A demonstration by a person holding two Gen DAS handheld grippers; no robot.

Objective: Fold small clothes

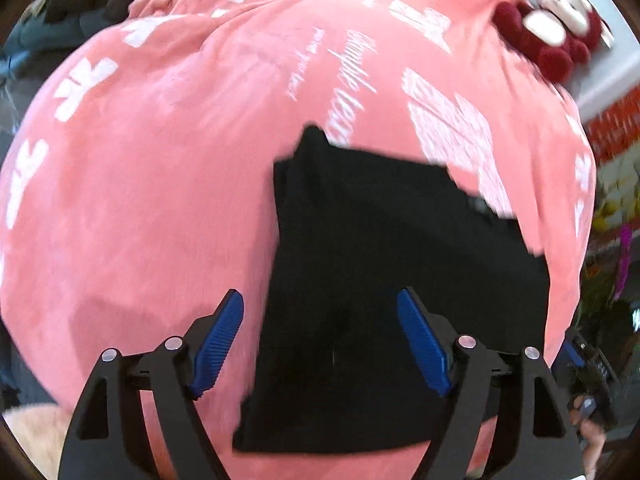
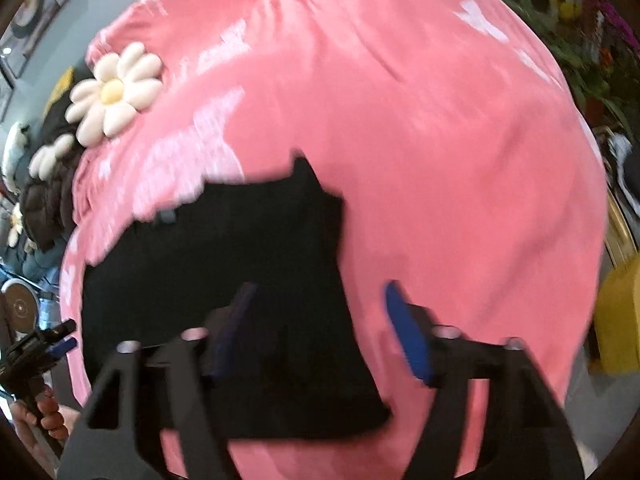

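Note:
A black garment lies flat and partly folded on a pink blanket printed with white characters. It also shows in the right wrist view. My left gripper is open and empty, above the garment's near left edge. My right gripper is open and empty, above the garment's near right edge. The left gripper, held in a hand, shows at the left edge of the right wrist view. Both views are blurred.
A dark red plush toy sits at the blanket's far right. White flower cushions lie at the blanket's far left, near dark clothes. Flowers and a yellow object stand beyond the right edge.

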